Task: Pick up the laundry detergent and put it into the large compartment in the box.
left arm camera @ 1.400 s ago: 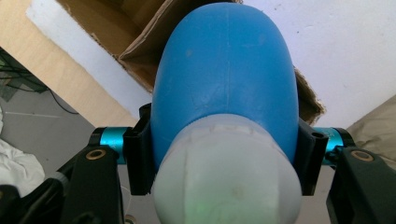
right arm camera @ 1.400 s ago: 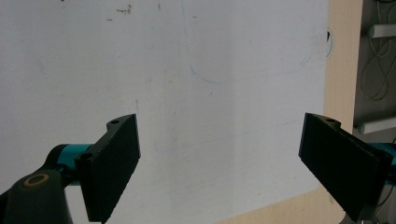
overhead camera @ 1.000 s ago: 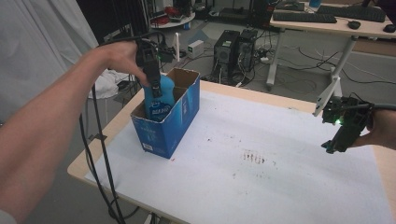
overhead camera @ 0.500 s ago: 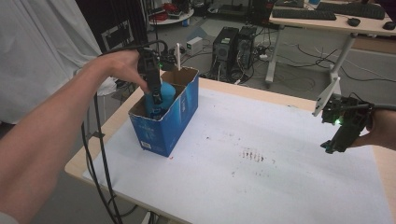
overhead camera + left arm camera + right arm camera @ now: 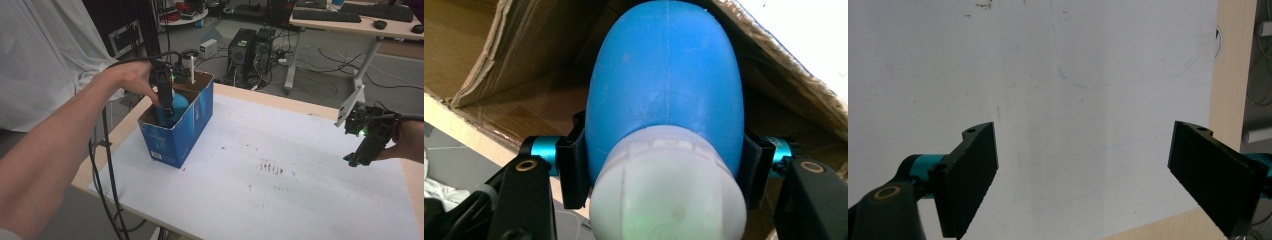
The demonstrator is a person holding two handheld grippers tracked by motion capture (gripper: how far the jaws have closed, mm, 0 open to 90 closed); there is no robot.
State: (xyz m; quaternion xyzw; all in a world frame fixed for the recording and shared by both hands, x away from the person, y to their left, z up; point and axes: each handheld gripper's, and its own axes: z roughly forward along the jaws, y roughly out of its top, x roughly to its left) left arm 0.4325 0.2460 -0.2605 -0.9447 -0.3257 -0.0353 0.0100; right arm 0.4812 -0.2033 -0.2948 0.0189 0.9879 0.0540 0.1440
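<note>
Left gripper (image 5: 166, 106) fingers clamp the blue plastic bottle with white cap (image 5: 666, 100) inside the blue cardboard box (image 5: 187, 130); right gripper (image 5: 361, 154) fingers wide over white table (image 5: 280, 150).

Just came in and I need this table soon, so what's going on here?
A person is working with a handheld gripper in each hand. The left gripper is clamped on a blue bottle with a white cap and holds it down inside the open blue cardboard box at the table's left end. The right gripper hangs open over the white table cover, holding nothing. The bottle has not been let go.
</note>
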